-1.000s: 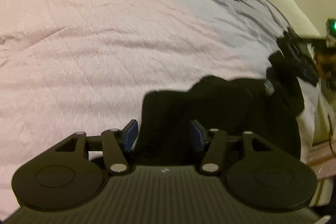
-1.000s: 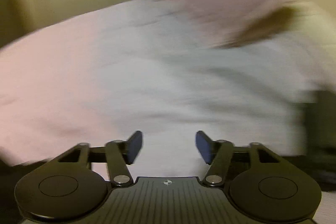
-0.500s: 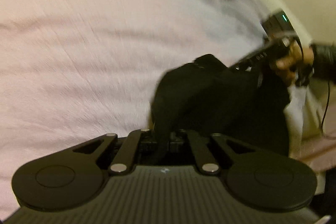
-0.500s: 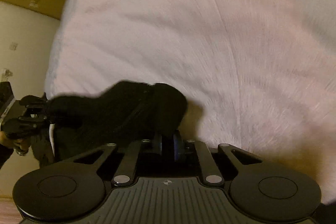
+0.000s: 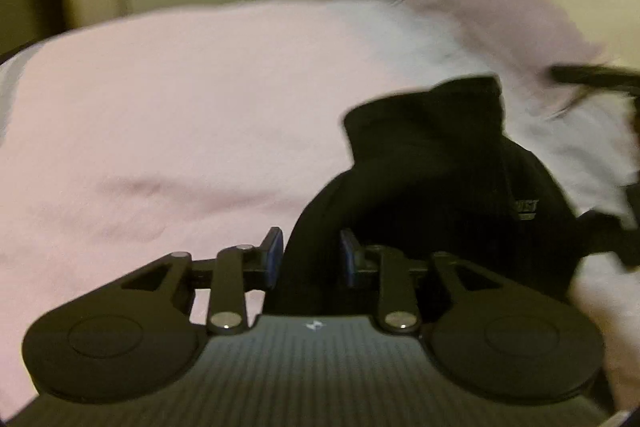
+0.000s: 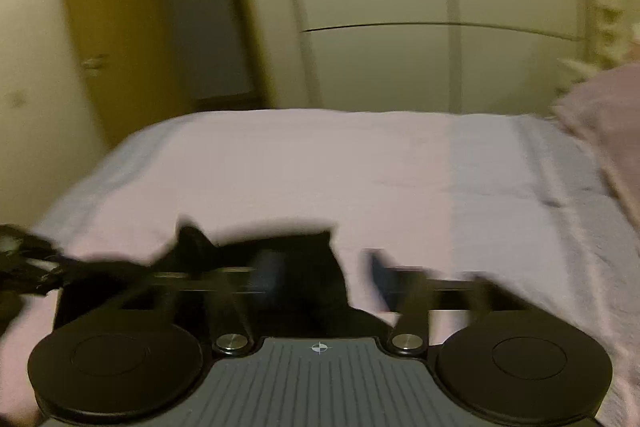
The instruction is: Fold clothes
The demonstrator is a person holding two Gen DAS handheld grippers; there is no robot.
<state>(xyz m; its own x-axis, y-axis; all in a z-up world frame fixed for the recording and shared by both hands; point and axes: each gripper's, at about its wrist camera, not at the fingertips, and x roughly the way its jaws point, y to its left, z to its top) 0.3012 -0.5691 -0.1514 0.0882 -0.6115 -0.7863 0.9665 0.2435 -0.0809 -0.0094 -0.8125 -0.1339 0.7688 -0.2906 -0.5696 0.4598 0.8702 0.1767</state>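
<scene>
A black garment with a small pale logo lies bunched on the pink blanket. My left gripper is over its near edge. Its jaws are opening, and a fold of the black cloth sits between the blue pads without being clearly squeezed. In the blurred right wrist view the same garment lies low on the bed. My right gripper has its jaws opening wide, with black cloth beside the left pad and bare blanket by the right one. A dark blurred shape at the left edge looks like the other gripper.
The bed's pink blanket runs far to the back and left. A mauve pillow lies at the head, on the right. Pale wardrobe doors and a yellow-brown door stand behind the bed.
Half a second ago both grippers were shut on the black garment. Now both have their jaws apart. Both views have tilted up and show the far wall.
</scene>
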